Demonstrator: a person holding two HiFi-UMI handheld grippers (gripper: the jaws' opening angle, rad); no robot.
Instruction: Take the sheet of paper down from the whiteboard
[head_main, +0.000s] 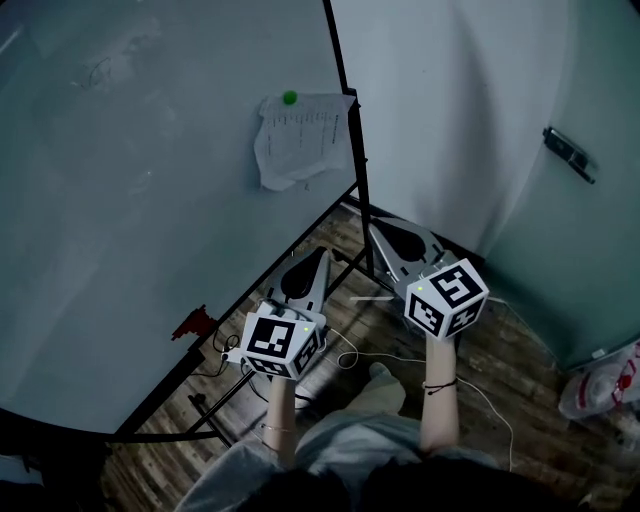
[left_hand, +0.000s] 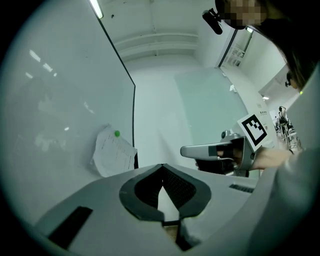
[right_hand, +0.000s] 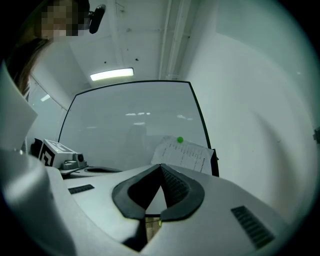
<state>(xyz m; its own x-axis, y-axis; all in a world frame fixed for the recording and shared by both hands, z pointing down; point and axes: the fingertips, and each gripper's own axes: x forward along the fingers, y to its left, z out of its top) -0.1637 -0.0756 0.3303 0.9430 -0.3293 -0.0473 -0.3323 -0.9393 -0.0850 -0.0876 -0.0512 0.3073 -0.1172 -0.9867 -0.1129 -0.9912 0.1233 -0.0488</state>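
A crumpled printed sheet of paper (head_main: 303, 140) hangs near the right edge of the whiteboard (head_main: 150, 200), pinned at its top by a green magnet (head_main: 290, 98). Both grippers are held below it, apart from the board and pointing towards it. My left gripper (head_main: 322, 252) is shut with nothing in it, and so is my right gripper (head_main: 375, 230). In the left gripper view the paper (left_hand: 112, 152) lies ahead to the left of the shut jaws (left_hand: 161, 167), with the right gripper (left_hand: 182, 151) alongside. In the right gripper view the paper (right_hand: 182, 155) sits just above the shut jaws (right_hand: 161, 167).
The whiteboard stands in a black frame (head_main: 352, 150) on a dark stand over a wooden floor (head_main: 520, 350). A red object (head_main: 193, 323) sits at the board's lower edge. Thin cables (head_main: 350, 355) trail on the floor. A pale wall panel bears a handle (head_main: 568, 153); a plastic bag (head_main: 600, 385) lies at the right.
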